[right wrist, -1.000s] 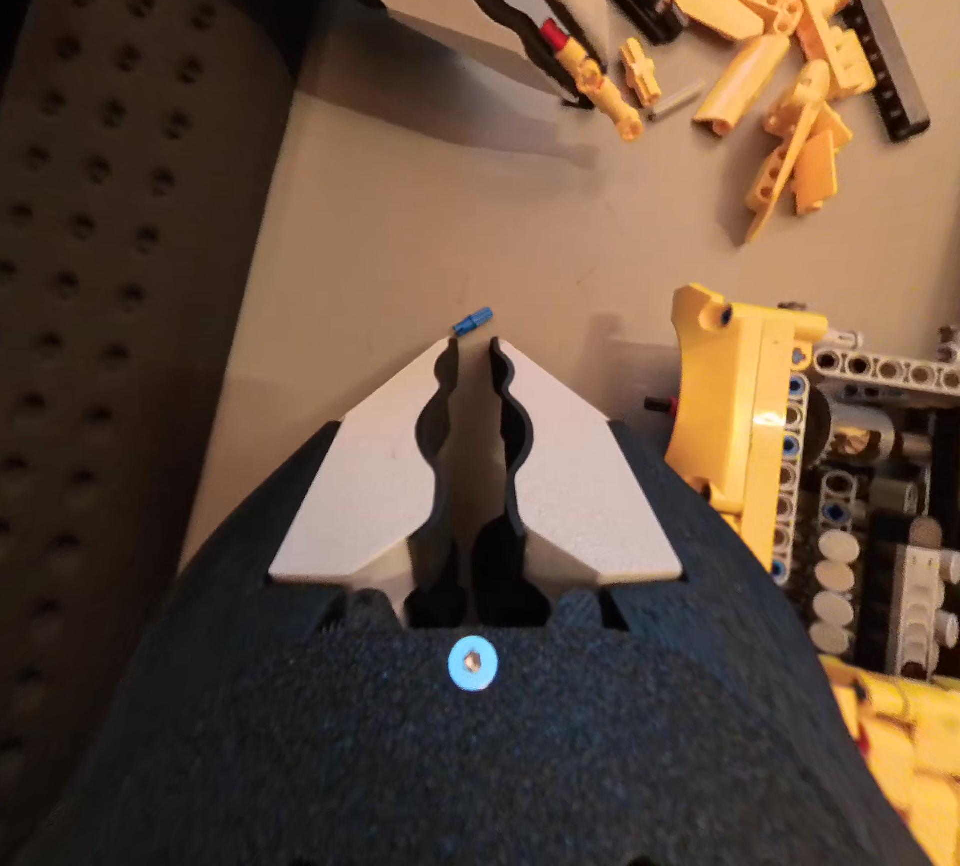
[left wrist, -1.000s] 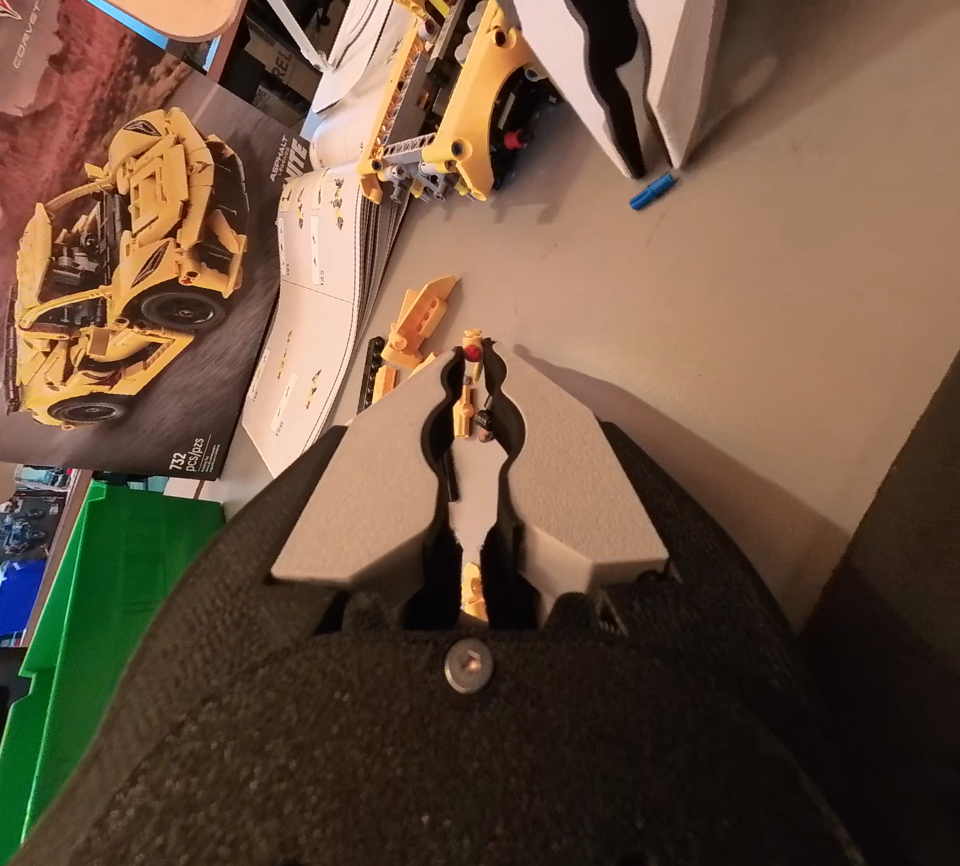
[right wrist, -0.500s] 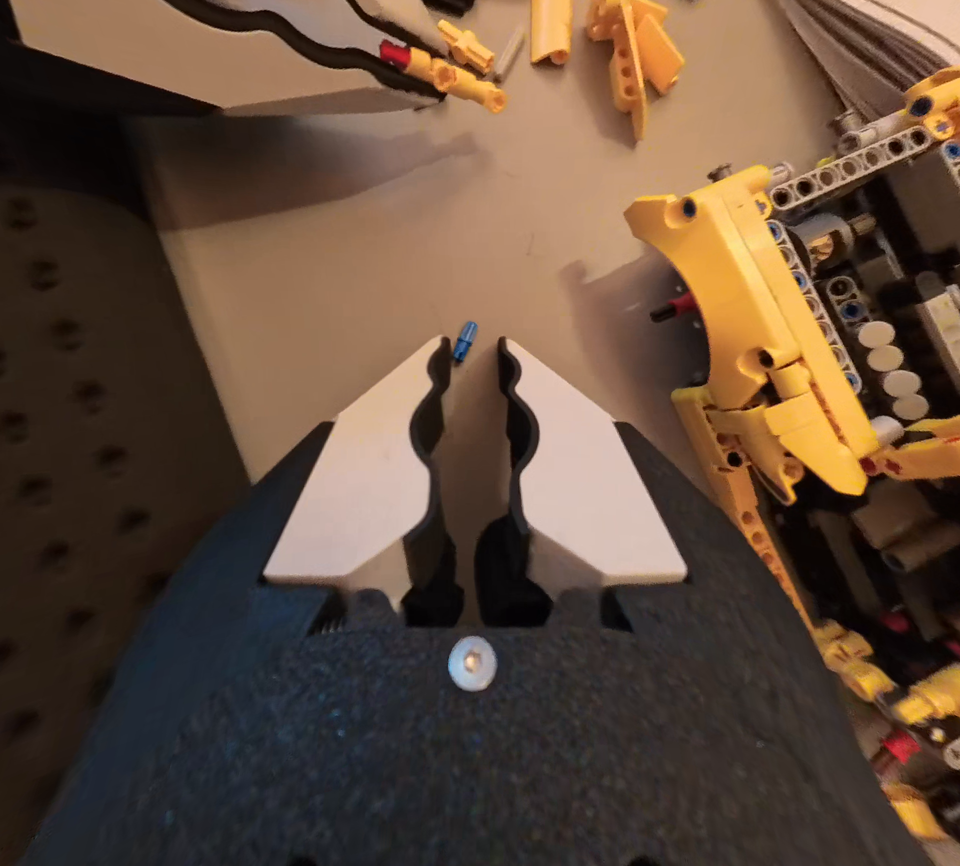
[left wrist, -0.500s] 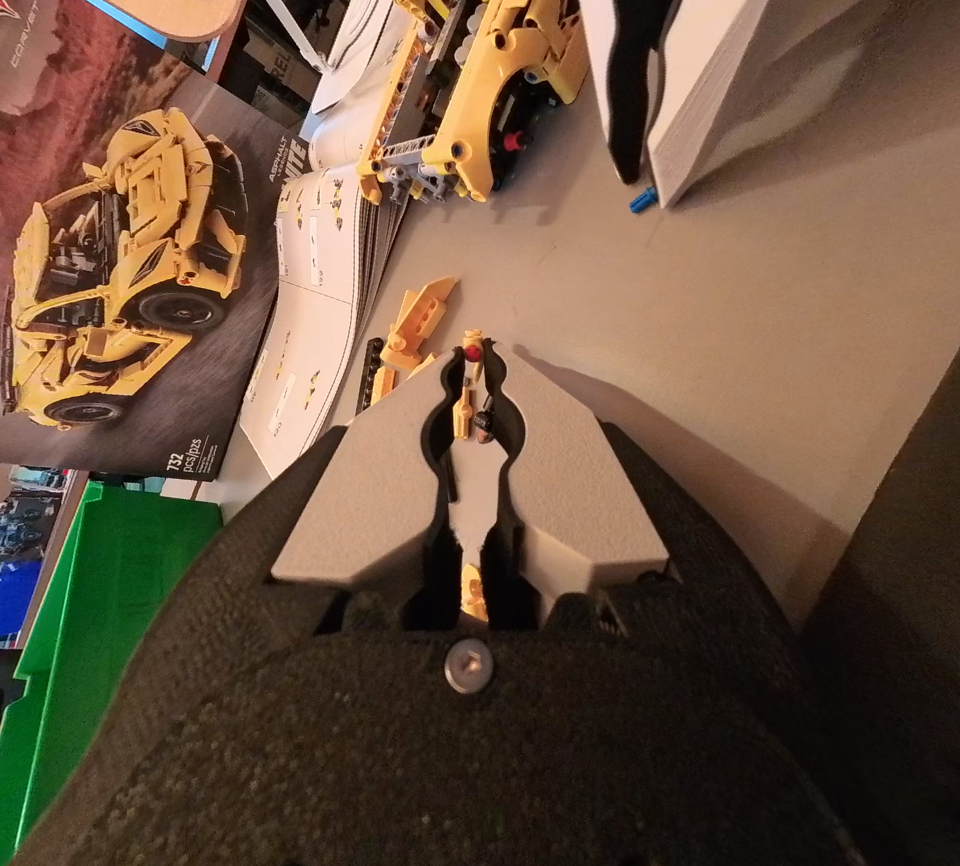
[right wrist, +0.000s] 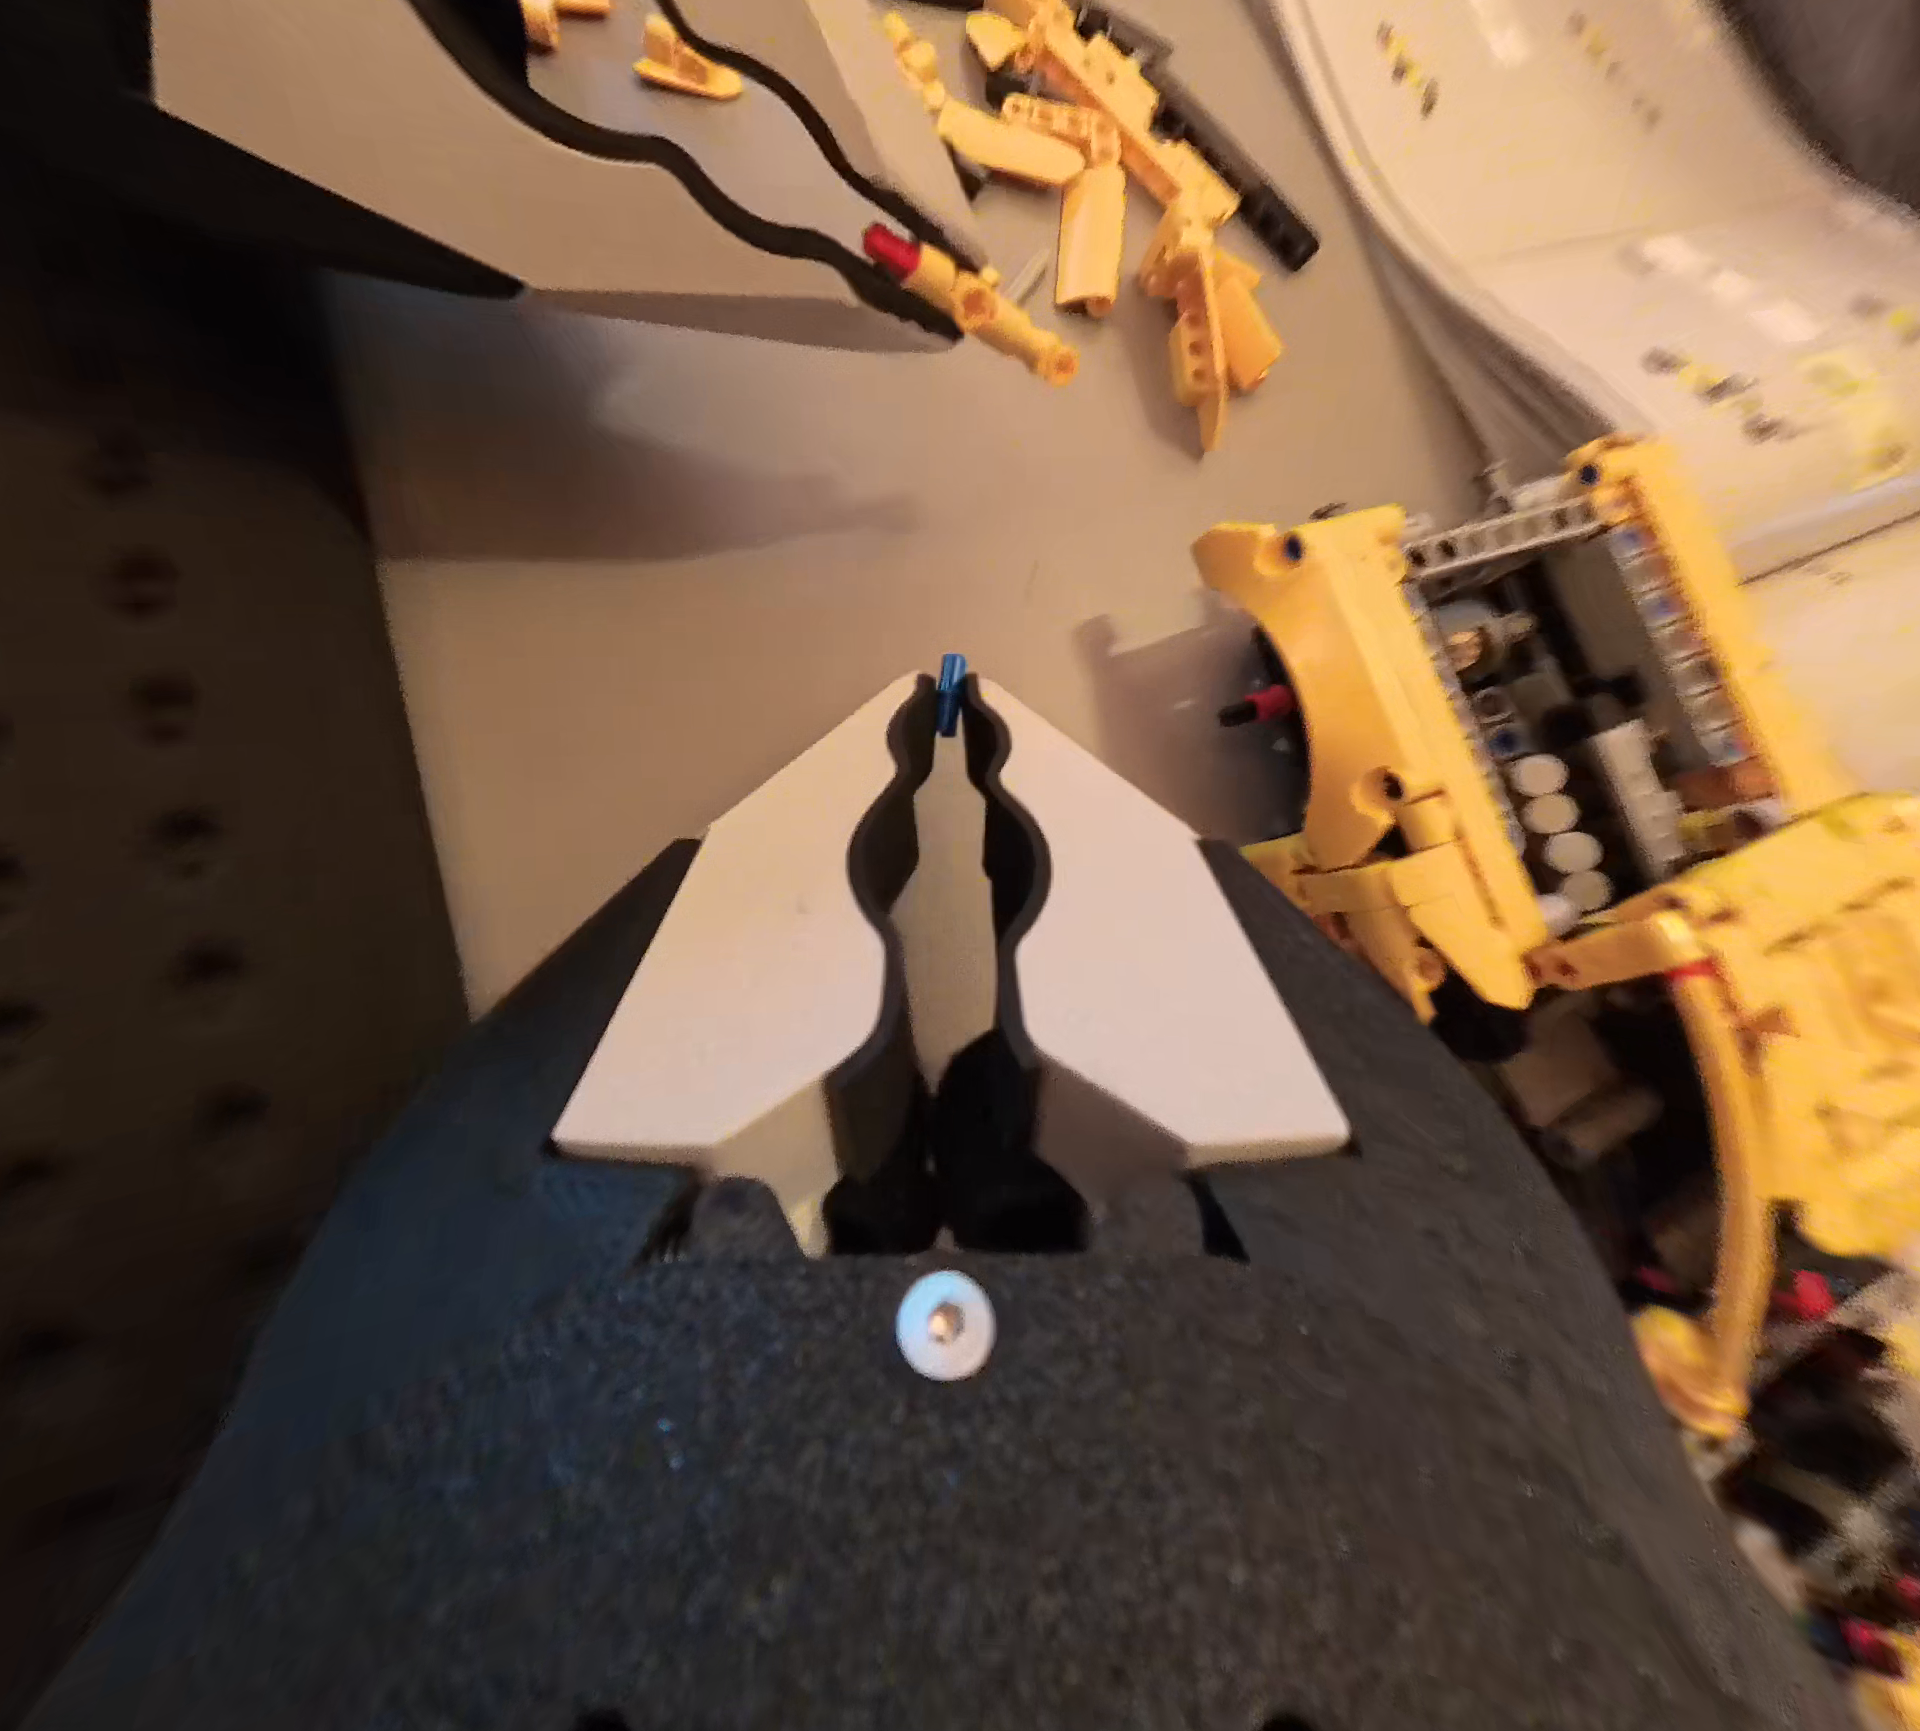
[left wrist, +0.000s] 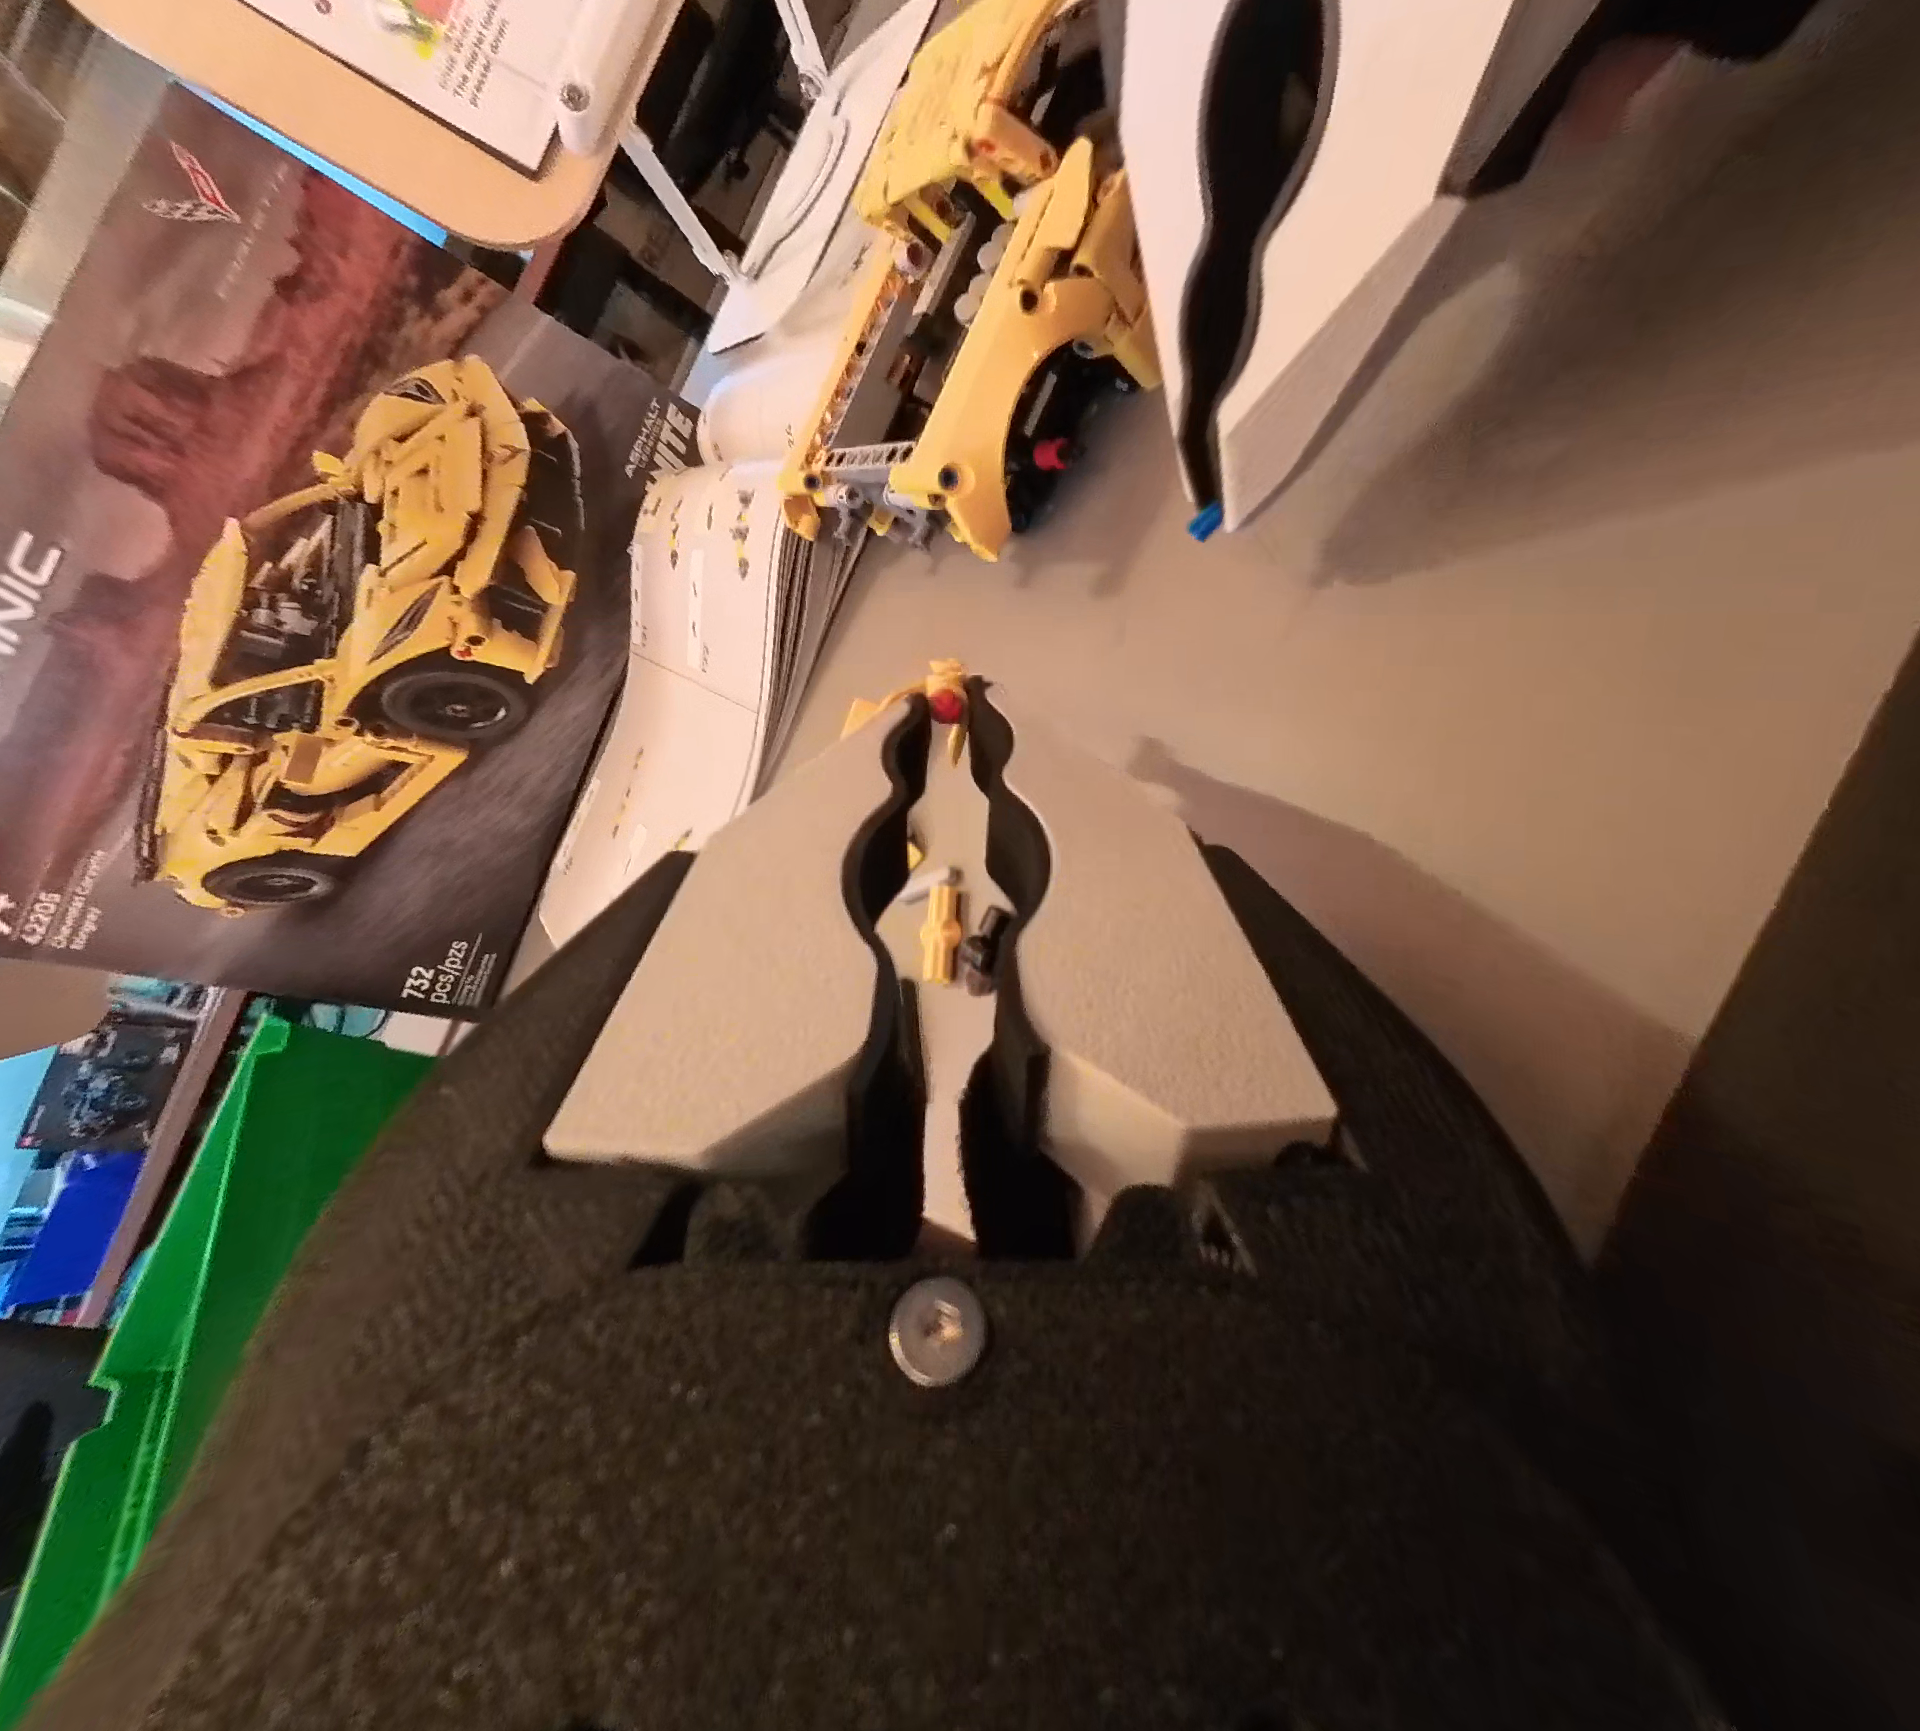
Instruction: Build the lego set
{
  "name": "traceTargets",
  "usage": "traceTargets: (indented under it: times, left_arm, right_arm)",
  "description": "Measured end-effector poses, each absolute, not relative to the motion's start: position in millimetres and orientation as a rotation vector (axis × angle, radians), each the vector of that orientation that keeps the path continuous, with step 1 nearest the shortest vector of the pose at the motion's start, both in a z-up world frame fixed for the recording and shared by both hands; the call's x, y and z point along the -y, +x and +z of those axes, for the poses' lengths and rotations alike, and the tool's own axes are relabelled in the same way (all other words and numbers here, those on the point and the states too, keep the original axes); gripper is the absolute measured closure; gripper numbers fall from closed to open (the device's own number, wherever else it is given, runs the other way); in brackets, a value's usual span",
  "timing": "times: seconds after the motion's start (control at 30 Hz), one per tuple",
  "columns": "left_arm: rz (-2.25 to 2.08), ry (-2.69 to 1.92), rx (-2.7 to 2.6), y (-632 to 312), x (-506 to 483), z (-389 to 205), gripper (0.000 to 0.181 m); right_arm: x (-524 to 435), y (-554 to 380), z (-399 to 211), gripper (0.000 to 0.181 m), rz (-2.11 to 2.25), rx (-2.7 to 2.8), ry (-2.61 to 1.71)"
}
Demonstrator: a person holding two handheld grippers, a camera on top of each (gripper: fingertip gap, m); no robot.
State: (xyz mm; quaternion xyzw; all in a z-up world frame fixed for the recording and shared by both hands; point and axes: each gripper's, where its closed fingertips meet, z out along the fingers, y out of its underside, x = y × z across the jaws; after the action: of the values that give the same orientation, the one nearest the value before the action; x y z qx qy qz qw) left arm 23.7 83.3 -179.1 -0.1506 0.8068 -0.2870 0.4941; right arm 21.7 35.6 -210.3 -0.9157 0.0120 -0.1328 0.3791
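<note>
My right gripper (right wrist: pixel 948 689) is shut on a small blue pin (right wrist: pixel 948 707) at its fingertips, just above the grey table (right wrist: pixel 675 642). In the left wrist view it (left wrist: pixel 1205 505) hangs at the upper right with the blue pin (left wrist: pixel 1202 524) at its tip. My left gripper (left wrist: pixel 948 713) is shut on a yellow connector with a red pin (left wrist: pixel 945 707). The right wrist view shows it (right wrist: pixel 961 299) at the upper left, holding that connector (right wrist: pixel 971 299). The partly built yellow car (right wrist: pixel 1382 746) stands to the right of my right gripper. It also shows in the left wrist view (left wrist: pixel 987 393).
A pile of loose yellow and black pieces (right wrist: pixel 1122 154) lies beyond the left gripper. An open instruction booklet (right wrist: pixel 1558 123) lies at the far right. The set's box (left wrist: pixel 291 580) and a green bin (left wrist: pixel 208 1266) are on the left. A small yellow connector (left wrist: pixel 940 938) lies under the left fingers. Some 6 cm of space lies between my two pairs of fingers.
My right gripper has turned toward the blue pin, moved over it and shut on it. My left gripper has shifted, still holding the yellow connector.
</note>
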Motion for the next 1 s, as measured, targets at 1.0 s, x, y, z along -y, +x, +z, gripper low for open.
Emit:
traceTargets:
  times: [1.0]
  left_arm:
    - [-0.477, 0.019, -1.933, 16.6, -26.3, -196.0, 0.175]
  right_arm:
    - [-23.1, 10.3, -197.8, 0.178, -0.086, 0.137, -2.414]
